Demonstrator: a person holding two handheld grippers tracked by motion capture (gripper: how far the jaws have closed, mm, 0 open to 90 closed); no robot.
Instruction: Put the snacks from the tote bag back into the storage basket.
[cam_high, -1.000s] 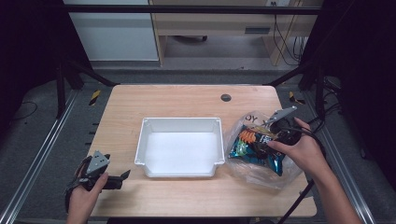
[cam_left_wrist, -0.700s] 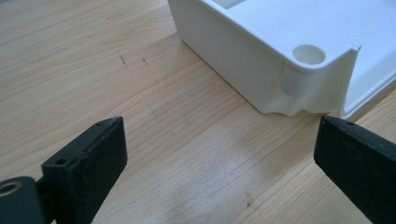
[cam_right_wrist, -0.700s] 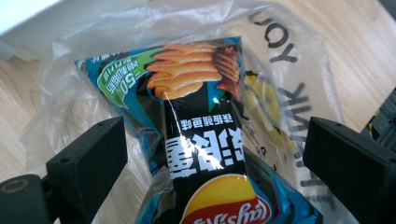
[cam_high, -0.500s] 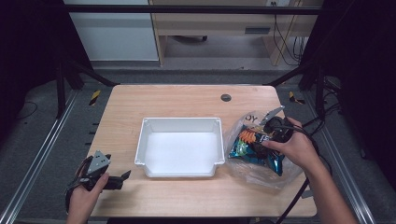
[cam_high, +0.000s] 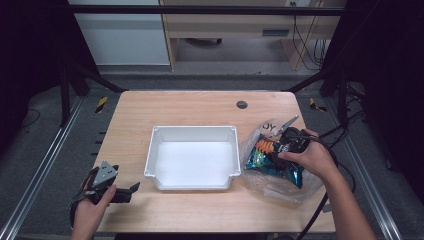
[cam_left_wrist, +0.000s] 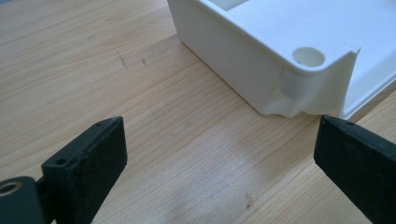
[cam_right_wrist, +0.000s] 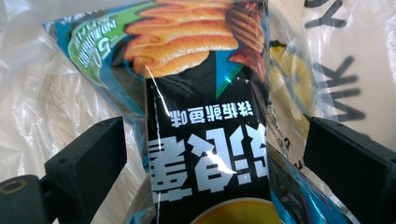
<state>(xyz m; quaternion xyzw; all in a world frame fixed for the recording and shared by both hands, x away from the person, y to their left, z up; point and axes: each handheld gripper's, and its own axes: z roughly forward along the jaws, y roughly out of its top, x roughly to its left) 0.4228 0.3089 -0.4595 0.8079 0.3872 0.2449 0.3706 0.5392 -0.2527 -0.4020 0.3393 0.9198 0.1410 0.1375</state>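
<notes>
A blue and black chip packet (cam_high: 267, 161) (cam_right_wrist: 205, 121) lies inside a clear plastic bag (cam_high: 280, 182) on the right of the table. My right gripper (cam_high: 280, 148) (cam_right_wrist: 212, 158) hovers over it, open, its jaws straddling the packet without closing. An empty white tray (cam_high: 190, 131) (cam_left_wrist: 261, 79) sits mid-table. My left gripper (cam_high: 131, 191) (cam_left_wrist: 219, 158) rests open at the near left corner, its jaws wide apart over bare wood and pointing at the tray's corner.
A small dark round grommet (cam_high: 242, 104) is set into the wooden table (cam_high: 190, 105) near its far edge. Black cables (cam_high: 335, 137) trail off the right side. Dark frame posts stand at both sides.
My right gripper has moved down and left onto the bag, closer to the chip packet. The left gripper has stayed put.
</notes>
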